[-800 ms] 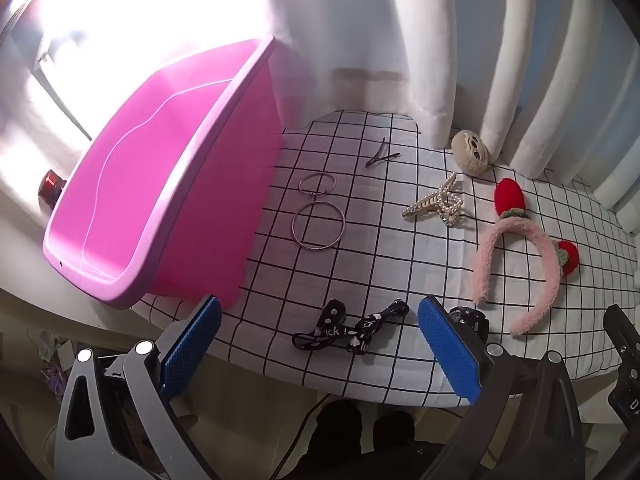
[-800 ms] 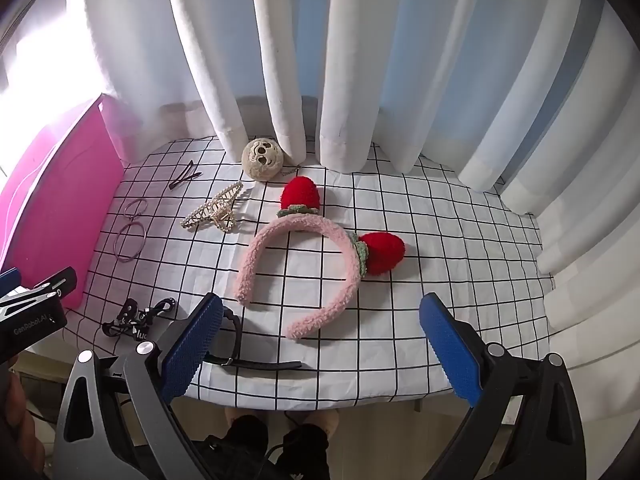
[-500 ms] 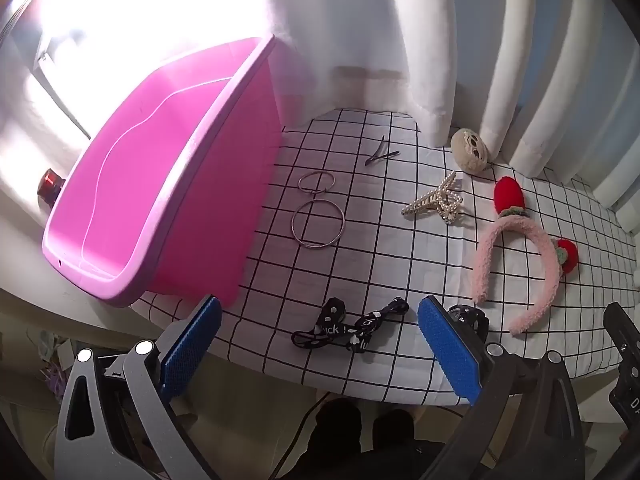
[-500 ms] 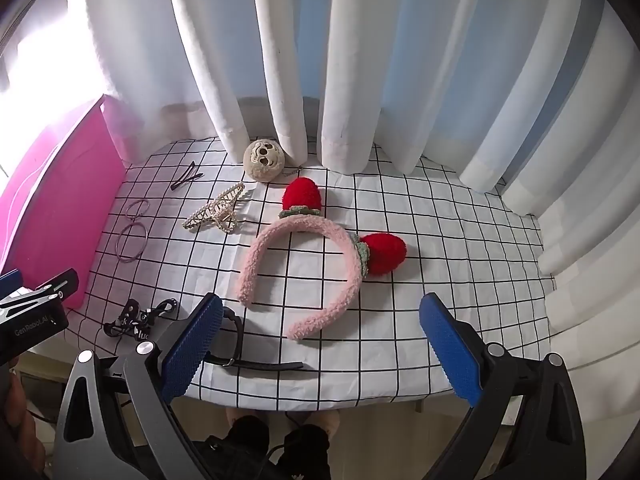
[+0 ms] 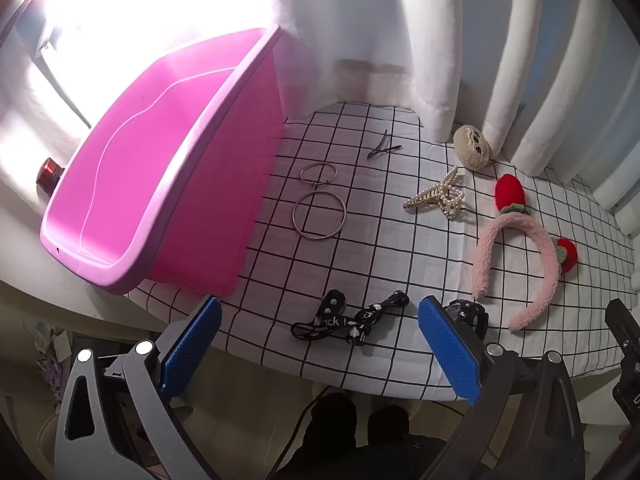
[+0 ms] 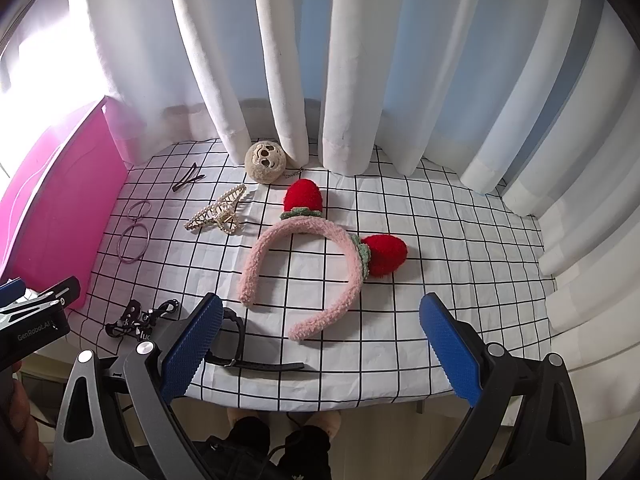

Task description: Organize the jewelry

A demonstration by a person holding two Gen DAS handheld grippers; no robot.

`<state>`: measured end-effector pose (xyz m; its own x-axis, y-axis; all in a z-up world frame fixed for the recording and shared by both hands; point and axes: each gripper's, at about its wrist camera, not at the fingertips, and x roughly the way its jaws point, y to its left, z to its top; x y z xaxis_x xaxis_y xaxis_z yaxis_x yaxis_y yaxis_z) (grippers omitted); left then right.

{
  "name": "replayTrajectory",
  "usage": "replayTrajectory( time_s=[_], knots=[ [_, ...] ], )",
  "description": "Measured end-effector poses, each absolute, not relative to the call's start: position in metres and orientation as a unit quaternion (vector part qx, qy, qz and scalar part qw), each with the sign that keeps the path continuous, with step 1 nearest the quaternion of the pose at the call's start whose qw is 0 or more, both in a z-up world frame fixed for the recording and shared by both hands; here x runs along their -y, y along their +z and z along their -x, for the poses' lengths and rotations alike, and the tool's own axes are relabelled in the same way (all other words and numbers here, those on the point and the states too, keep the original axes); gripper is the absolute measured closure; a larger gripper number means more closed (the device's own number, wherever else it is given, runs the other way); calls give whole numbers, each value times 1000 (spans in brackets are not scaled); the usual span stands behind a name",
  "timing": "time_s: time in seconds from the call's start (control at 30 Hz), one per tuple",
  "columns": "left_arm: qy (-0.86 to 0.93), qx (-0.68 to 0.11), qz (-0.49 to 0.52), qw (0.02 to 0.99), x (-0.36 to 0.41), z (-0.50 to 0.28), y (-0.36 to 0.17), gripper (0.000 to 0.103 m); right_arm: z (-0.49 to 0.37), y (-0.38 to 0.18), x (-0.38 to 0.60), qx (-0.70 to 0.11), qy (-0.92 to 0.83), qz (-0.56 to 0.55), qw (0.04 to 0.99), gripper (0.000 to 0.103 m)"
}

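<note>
Left tongs: the left tongs (image 5: pixel 318 344), with blue ribbed pads on grey arms, stand spread wide and hold nothing, hanging over the near edge of the table, tilted down.
Right tongs: the right tongs (image 6: pixel 320 344), of the same make, are spread wide and bare, above the near edge to the right of the left ones.
Table: a table under a white cloth with a black grid (image 6: pixel 440 240), white curtains (image 6: pixel 360 60) hanging behind it.
Bin: a bright pink plastic tub (image 5: pixel 160 168) stands at the left end of the table, nothing visible inside.
Bangles: two thin silver metal rings (image 5: pixel 319 214), one small and one larger, lie just beside the tub, touching or nearly so.
Hairpin: a small dark metal hair clip (image 5: pixel 383 148) lies behind the rings.
Claw clip: a gold claw clip set with pearls (image 6: pixel 218 214) lies mid-table.
Headband: a fluffy pink headband with two red plush strawberries (image 6: pixel 304 236) lies right of the claw clip, its open ends toward the near edge.
Plush ball: a round beige plush piece with a face (image 6: pixel 265 162) rests against the curtains.
Lanyard: a black printed strap with white letters (image 5: pixel 352 320) lies near the front edge, between the left tongs' pads in that view.
Watch: a black strapped wristwatch (image 6: pixel 240 360) lies at the front edge, partly hidden by a pad.
</note>
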<state>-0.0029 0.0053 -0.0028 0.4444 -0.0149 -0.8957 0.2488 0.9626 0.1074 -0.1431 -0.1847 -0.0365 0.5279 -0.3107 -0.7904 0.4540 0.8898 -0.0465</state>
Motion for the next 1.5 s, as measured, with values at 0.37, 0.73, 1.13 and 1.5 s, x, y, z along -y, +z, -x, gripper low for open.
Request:
replayTrajectory(
  time_s=[0.37,0.73,1.13,1.5],
  knots=[
    [-88,-517,-122,843,-3,1,-1,6,147,-35,184,-428,-216,-83,874,9],
    [-93,-530,-123,834,-4,3,-7,6,147,-37,185,-428,-215,-90,873,9],
    [-87,-511,-102,849,-8,3,-3,6,152,-44,191,-426,-212,-99,874,9],
    [-88,-527,-116,837,-3,5,-19,6,158,-55,206,-426,-207,-111,873,9]
  ],
)
